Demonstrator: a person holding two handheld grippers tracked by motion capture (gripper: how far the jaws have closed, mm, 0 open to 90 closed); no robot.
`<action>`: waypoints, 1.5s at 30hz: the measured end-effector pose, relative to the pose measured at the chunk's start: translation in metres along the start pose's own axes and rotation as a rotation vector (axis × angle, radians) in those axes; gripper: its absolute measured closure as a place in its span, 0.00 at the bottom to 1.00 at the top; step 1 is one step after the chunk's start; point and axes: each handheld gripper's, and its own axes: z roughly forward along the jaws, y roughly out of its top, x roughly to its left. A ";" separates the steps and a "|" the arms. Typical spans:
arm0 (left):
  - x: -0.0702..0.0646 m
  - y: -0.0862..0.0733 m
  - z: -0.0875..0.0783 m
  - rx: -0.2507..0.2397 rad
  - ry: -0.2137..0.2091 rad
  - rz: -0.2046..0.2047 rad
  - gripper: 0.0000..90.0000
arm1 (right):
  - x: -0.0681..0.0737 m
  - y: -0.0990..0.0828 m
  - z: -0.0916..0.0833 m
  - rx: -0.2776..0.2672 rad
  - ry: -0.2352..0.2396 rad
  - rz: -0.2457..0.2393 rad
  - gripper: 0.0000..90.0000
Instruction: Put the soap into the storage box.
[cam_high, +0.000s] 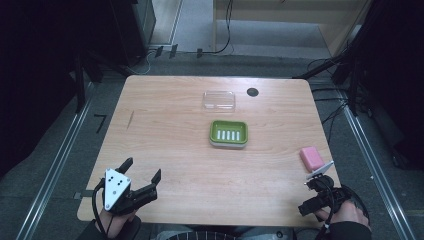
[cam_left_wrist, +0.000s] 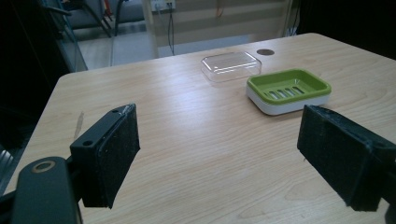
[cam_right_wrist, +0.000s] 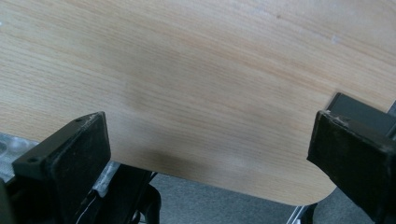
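Observation:
A green soap dish (cam_high: 228, 133) with a white base sits at the table's middle; the left gripper view has the soap dish (cam_left_wrist: 288, 89) ahead to the right. Just beyond it lies a clear plastic lid (cam_high: 219, 100), the same lid (cam_left_wrist: 231, 66) showing past the dish. A pink soap bar (cam_high: 312, 158) rests near the right edge. My left gripper (cam_high: 143, 169) hovers over the front left corner, open and empty, its jaws wide apart (cam_left_wrist: 224, 140). My right gripper (cam_high: 309, 196) is at the front right corner, just in front of the soap, open (cam_right_wrist: 205, 149) over bare wood.
The wooden table (cam_high: 165, 150) has a small dark round hole (cam_high: 252, 92) near its far edge. A short dark mark (cam_high: 131, 119) lies on the left side. Cables and dark stands line the floor around the table.

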 end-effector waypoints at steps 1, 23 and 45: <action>0.000 0.000 -0.001 -0.003 0.001 -0.001 0.15 | 0.000 0.001 0.000 -0.004 -0.001 0.000 0.00; -0.001 0.001 0.000 0.003 -0.003 0.009 0.15 | -0.006 0.016 0.005 -0.010 0.002 -0.007 0.00; -0.002 0.001 0.002 0.003 -0.007 0.014 0.15 | -0.017 0.031 0.003 -0.034 -0.020 0.008 0.00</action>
